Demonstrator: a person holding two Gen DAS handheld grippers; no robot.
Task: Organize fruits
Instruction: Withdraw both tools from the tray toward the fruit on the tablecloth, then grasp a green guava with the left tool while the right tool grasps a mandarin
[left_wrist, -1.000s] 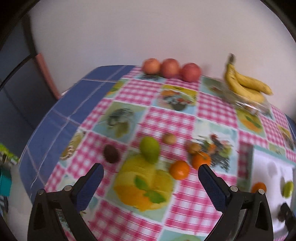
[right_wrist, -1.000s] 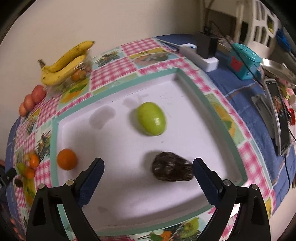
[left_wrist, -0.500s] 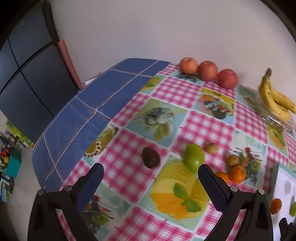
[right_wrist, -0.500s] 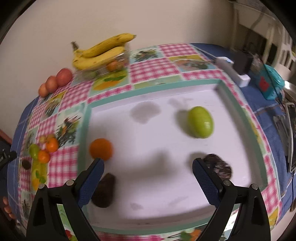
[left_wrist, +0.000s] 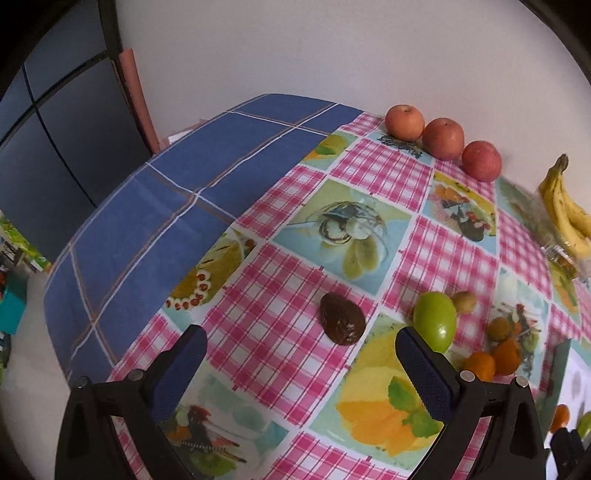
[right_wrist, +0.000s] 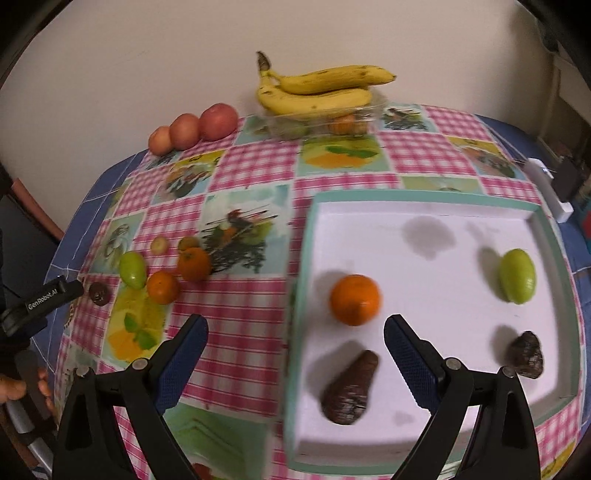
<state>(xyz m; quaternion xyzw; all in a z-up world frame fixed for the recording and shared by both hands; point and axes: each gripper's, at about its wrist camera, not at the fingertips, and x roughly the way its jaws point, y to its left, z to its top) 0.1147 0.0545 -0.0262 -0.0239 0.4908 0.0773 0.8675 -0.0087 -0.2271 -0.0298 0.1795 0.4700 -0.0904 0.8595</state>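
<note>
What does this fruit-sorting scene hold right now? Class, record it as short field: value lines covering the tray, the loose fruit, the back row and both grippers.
tray: white tray with teal rim, on the checked tablecloth
in tray: orange, green fruit, two dark brown fruits
loose on cloth: dark fruit, green fruit, two oranges, two small brownish fruits
back row: three apples; bananas on a clear container
left gripper: open, empty
right gripper: open, empty
</note>
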